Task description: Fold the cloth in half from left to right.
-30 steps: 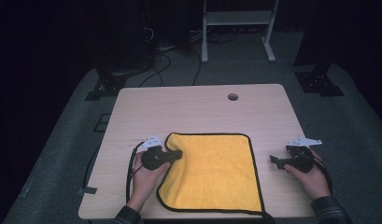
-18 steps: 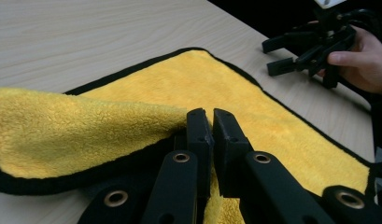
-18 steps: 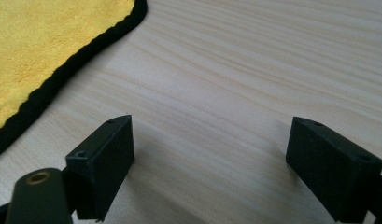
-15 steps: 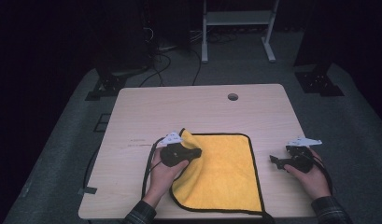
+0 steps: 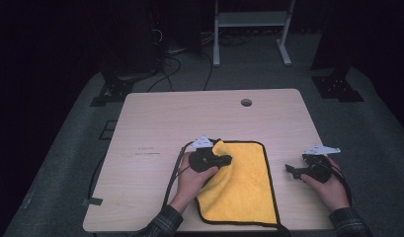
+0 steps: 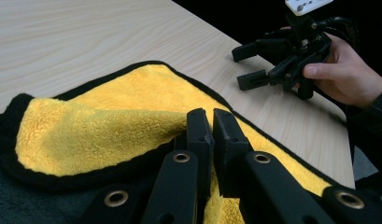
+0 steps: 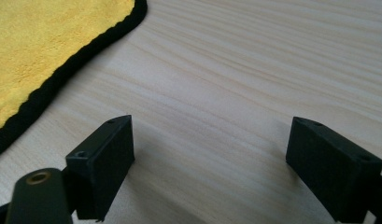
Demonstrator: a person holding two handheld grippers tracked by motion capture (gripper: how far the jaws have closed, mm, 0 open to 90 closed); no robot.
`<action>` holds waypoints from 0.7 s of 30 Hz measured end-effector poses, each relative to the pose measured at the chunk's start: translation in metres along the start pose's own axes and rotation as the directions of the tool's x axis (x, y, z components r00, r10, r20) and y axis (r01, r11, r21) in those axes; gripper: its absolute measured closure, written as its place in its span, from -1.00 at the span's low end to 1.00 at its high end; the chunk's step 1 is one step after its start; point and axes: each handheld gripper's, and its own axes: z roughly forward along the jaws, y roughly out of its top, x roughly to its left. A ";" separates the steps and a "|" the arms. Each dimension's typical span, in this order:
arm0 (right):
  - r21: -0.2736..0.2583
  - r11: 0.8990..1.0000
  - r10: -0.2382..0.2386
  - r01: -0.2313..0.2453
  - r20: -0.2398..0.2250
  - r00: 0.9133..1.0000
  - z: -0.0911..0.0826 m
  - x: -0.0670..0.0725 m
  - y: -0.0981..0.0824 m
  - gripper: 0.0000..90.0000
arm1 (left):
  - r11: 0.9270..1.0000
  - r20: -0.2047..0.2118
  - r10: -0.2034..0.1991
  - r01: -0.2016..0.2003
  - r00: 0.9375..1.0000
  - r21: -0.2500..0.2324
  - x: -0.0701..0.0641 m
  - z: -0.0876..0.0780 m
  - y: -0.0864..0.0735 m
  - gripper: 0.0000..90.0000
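Note:
A yellow cloth [image 5: 249,185] with a black border lies on the wooden table [image 5: 189,113] near its front edge. My left gripper [image 5: 228,159] is shut on the cloth's left edge and holds it lifted and curled over the rest of the cloth. In the left gripper view the jaws [image 6: 212,116] stand almost together with yellow cloth [image 6: 109,130] pinched between them, and its grey underside shows at the bottom left. My right gripper [image 5: 290,170] rests open on the bare table just right of the cloth, with nothing between its jaws [image 7: 209,154]. The cloth's border [image 7: 39,100] runs to its left.
A round cable hole [image 5: 246,102] sits near the table's far edge. Black cables trail from both grippers over the front edge. Beyond the table are a dark floor, stand feet and a white frame [image 5: 249,29].
My left gripper has moved to the right with the cloth's left edge, folding that edge over the cloth. The right gripper has stayed still.

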 end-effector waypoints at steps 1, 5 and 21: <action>0.000 1.000 0.000 0.000 0.000 1.000 0.000 0.000 0.000 -0.69 | 1.000 0.005 -0.002 0.002 1.000 0.001 -0.001 0.004 0.001 0.90; 0.000 1.000 0.000 0.000 0.000 1.000 0.000 0.000 0.000 -0.69 | 1.000 0.019 0.001 -0.001 1.000 0.001 -0.004 0.019 0.006 0.91; -0.001 1.000 -0.005 0.005 -0.002 1.000 0.000 0.000 0.000 -0.69 | 1.000 0.075 -0.010 0.009 0.997 0.017 -0.017 0.070 0.007 0.91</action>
